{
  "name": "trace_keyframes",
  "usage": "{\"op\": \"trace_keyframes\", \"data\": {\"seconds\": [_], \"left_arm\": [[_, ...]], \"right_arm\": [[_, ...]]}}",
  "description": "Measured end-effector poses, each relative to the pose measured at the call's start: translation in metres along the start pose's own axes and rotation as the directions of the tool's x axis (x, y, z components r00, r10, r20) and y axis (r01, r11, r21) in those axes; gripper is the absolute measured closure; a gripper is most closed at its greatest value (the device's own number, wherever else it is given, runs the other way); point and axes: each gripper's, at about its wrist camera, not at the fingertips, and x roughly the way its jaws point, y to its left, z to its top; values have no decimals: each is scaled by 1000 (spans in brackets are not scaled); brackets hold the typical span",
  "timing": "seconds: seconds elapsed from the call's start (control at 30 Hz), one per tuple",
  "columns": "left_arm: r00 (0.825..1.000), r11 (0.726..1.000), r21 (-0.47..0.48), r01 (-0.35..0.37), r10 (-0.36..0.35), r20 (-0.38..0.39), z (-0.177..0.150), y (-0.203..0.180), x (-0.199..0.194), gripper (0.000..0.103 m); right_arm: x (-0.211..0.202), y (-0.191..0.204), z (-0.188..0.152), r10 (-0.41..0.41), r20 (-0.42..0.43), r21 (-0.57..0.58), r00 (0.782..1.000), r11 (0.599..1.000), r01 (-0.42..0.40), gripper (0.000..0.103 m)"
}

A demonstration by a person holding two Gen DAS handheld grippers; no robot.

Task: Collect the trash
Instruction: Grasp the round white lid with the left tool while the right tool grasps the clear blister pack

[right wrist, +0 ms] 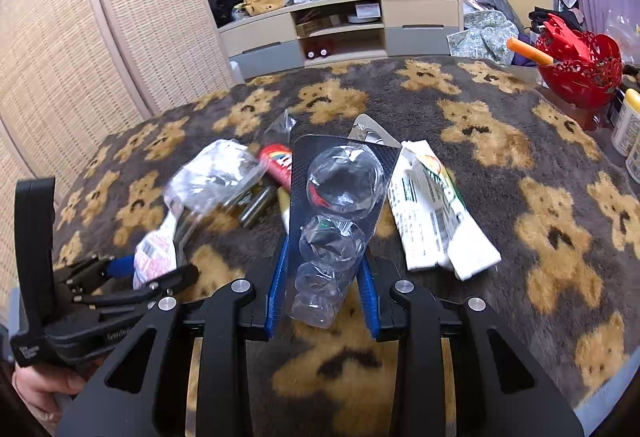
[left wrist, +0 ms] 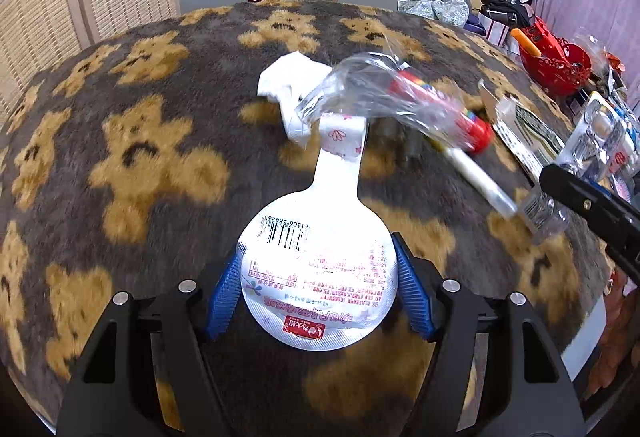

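Brown plush blanket [left wrist: 168, 85] with a tan bear print covers the work surface in both views.

Left wrist view, nearest: left gripper [left wrist: 318, 291], blue pads [left wrist: 225, 295] pressed on either side of a round white foil lid [left wrist: 320, 277] with a barcode and red print; its long tab runs away from the camera. Beyond the tab tip: crumpled white tissue [left wrist: 286, 83], then a clear plastic bag [left wrist: 360, 85] around a red-capped item, blurred. This view alone shows a white stick-shaped item [left wrist: 478, 173] running towards the right edge. The right gripper shows only as a black finger, cut off at that edge.

Right wrist view, nearest: right gripper [right wrist: 323, 285], jaws clamped on a clear blister pack [right wrist: 332, 213] with round bubbles on a dark backing card. Just right of it lies a white printed wrapper [right wrist: 432, 213], flat on the blanket. Left of it a small heap of trash: bag, red-labelled wrapper and dull cylinders, too blurred to identify. The left gripper appears at lower left with the lid in its jaws, a bare hand [right wrist: 44, 385] below it.

Far side: red openwork basket [right wrist: 580, 69] at the blanket's right edge; behind, a low beige TV cabinet [right wrist: 360, 25] with a dark screen, a woven screen wall on the left.
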Motion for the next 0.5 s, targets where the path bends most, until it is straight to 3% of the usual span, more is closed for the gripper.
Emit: {"op": "trace_keyframes", "data": {"seconds": [0.27,0.5], "left_arm": [[1000,1000,-11,24,-24,-18,-53,-8,-39,38],[1000,1000,6,23,-23,20,-103,-23,-87,38]], "right_arm": [[-39,7,-33,17,-28,-1,999,1000,-17,70],[-78,15,-70,17,-42,-27,999,999,-18,70]]}}
